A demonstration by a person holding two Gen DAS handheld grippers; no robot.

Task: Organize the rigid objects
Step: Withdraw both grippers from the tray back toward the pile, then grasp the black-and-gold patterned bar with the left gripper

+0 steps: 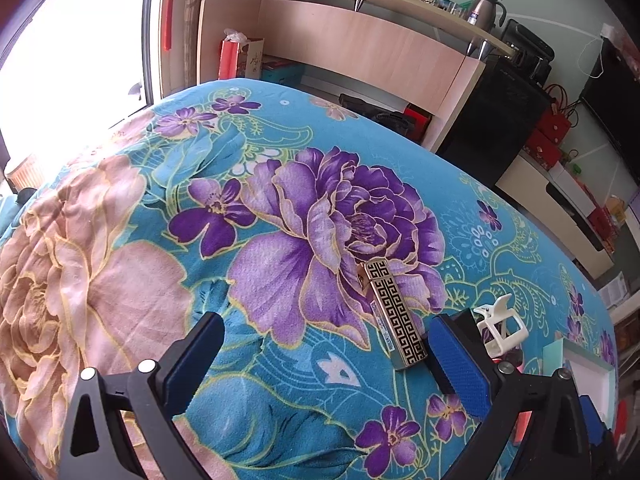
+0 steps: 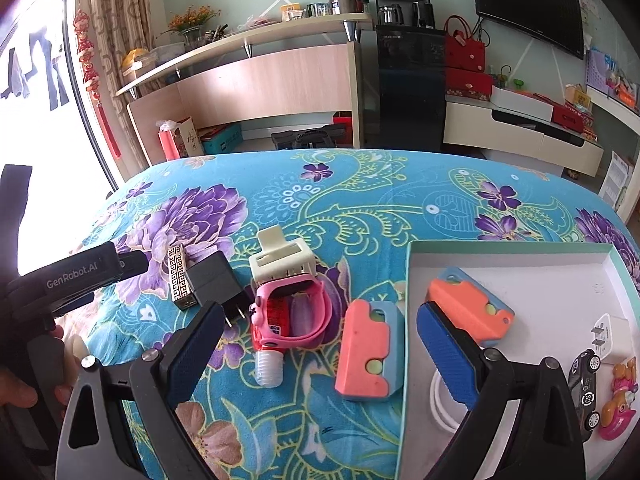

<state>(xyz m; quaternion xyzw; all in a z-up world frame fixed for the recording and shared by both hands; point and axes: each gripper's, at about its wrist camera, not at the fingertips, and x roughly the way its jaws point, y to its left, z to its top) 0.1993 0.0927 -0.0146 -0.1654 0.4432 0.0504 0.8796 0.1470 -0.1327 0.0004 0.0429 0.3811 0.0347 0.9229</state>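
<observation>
gold key-pattern bar [image 1: 394, 316], white clip [image 2: 282, 264], pink watch [image 2: 294, 312] lie flat outside the tray [image 2: 516, 249].

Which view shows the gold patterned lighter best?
The left wrist view: the lighter lies whole on the blanket, its black key pattern clear, just ahead of the open left gripper. The right wrist view shows it smaller, foreshortened and beside a black charger.

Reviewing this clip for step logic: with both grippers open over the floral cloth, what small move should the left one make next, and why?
Probably ease the left gripper forward and slightly right so its open jaws straddle the gold patterned lighter, then close. The lighter lies just inside the right-side finger pad, loose on the cloth, while the white box already holds sorted items.
</observation>
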